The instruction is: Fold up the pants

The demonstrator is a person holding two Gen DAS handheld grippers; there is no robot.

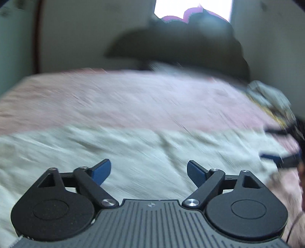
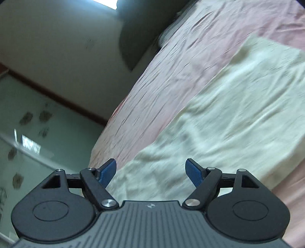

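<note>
The cream-white pants [image 1: 122,150] lie spread flat on a pink bedsheet [image 1: 114,99]; the left wrist view is motion-blurred. My left gripper [image 1: 148,172] is open and empty, just above the pants. In the right wrist view the pants [image 2: 238,118] stretch up to the right over the pink sheet [image 2: 171,66]. My right gripper [image 2: 150,171] is open and empty, over the near end of the pants by the bed's edge. The right gripper's dark fingers [image 1: 282,160] show at the right edge of the left wrist view.
A dark pillow or bundle [image 1: 181,47] lies at the head of the bed under a bright window [image 1: 190,9]. A patterned cloth [image 1: 270,99] sits at the bed's right side. The bed's edge drops to a greenish tiled floor [image 2: 38,133] and a pale wall [image 2: 57,38].
</note>
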